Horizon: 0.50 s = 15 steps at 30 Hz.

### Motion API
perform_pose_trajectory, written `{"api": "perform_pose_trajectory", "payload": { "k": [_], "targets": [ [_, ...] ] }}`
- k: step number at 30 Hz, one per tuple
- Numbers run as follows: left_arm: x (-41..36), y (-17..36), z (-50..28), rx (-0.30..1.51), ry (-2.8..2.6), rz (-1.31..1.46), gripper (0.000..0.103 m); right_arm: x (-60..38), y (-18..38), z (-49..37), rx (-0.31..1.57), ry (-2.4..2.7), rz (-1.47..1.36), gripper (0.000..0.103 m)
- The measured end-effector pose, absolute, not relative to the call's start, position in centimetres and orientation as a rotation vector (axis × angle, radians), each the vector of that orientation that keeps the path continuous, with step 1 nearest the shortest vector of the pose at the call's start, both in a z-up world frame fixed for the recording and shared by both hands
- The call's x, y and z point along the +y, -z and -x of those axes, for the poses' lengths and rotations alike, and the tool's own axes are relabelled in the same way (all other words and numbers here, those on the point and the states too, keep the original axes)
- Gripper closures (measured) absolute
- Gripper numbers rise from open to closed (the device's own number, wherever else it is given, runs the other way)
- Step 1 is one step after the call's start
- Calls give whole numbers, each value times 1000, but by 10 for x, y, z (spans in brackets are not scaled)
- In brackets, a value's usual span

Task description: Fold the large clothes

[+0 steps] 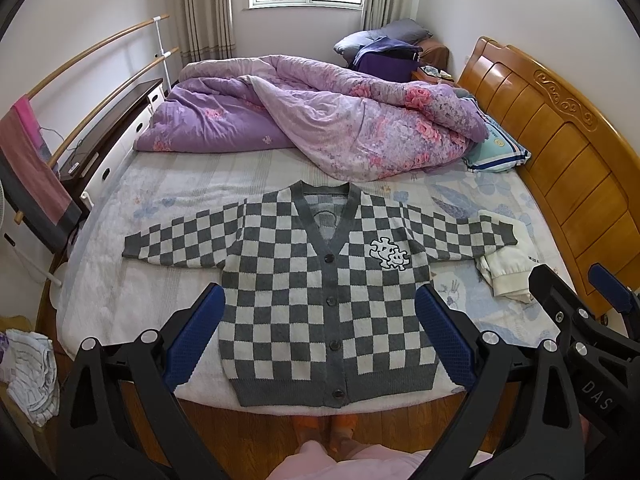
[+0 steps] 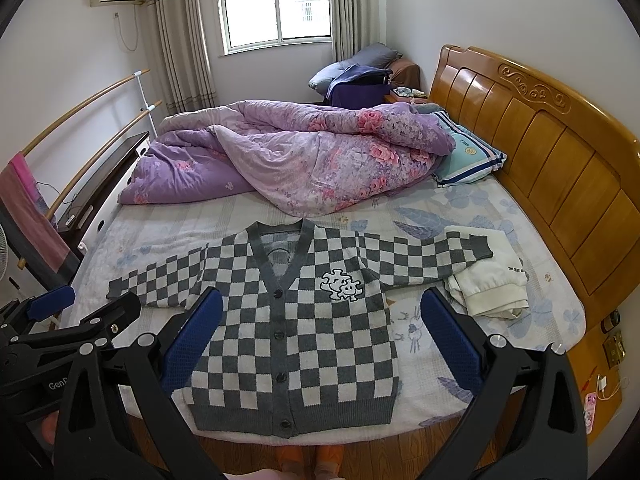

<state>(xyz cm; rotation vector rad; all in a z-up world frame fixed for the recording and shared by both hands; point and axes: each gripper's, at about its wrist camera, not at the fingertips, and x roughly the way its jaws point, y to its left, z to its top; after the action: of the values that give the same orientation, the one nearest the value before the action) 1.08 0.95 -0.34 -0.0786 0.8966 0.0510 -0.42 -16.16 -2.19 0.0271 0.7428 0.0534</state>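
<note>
Cardigan [image 1: 316, 280] lies flat, buttoned, hem at the bed's [image 1: 160, 184] near edge. Left gripper [image 1: 320, 336] and right gripper [image 2: 320, 336] hover above, jaws wide, empty. Risk: one sleeve overlaps white garment [image 1: 506, 272]; lifting could drag both.

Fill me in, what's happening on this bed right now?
A person holds two handheld grippers above a checkered cardigan spread flat on the bed, buttoned, sleeves out to the sides. The left gripper and right gripper both hover with jaws open, touching nothing. One sleeve end lies on a white garment. A purple quilt is bunched at the far side. No fold is made yet.
</note>
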Motion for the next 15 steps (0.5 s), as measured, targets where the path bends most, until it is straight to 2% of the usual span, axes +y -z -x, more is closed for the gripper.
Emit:
{"api": "perform_pose_trajectory", "payload": {
  "k": [15],
  "targets": [
    [16,9,6,922,-140,117,7,-163,10,-13,800,-188,-14,7]
  ]
}}
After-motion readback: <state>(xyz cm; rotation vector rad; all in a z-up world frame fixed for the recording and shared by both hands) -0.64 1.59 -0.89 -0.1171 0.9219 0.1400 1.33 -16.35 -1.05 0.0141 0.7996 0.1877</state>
